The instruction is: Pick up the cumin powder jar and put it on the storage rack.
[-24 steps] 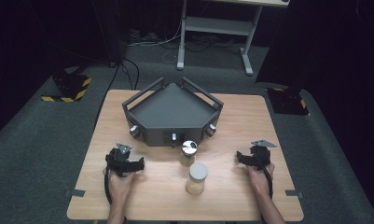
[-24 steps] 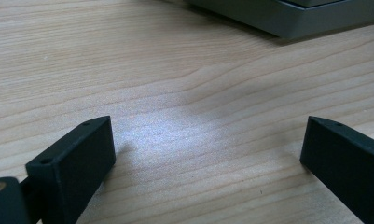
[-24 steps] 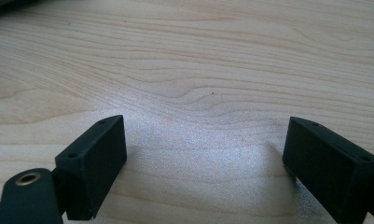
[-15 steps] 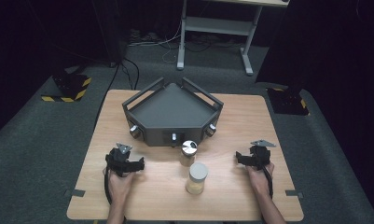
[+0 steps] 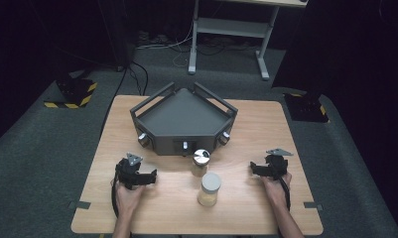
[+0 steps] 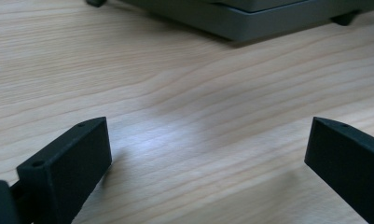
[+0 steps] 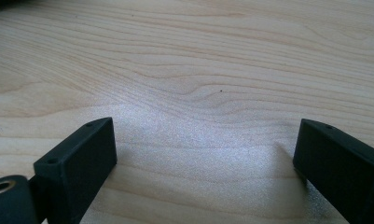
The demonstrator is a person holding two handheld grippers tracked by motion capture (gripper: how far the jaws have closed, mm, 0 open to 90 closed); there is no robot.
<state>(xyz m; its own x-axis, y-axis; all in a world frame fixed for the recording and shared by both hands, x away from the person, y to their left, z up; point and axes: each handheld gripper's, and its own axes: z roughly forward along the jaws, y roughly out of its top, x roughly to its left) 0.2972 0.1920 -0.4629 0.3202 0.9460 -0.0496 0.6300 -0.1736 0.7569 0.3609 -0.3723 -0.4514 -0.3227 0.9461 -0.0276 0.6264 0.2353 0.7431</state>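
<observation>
No readable text, label or number shows on anything here.

High view: fixed above the near edge, facing forward and down, far enough to take in the whole wooden surface [image 5: 256,124], the grey tray [image 5: 184,116] and floor beyond. Left gripper view: very low and close, looking along two wide-set jaws toward the tray's base [image 6: 250,21]. Right gripper view: equally low, facing bare wood grain [image 7: 198,70]. Shared by all three: the surface.
</observation>
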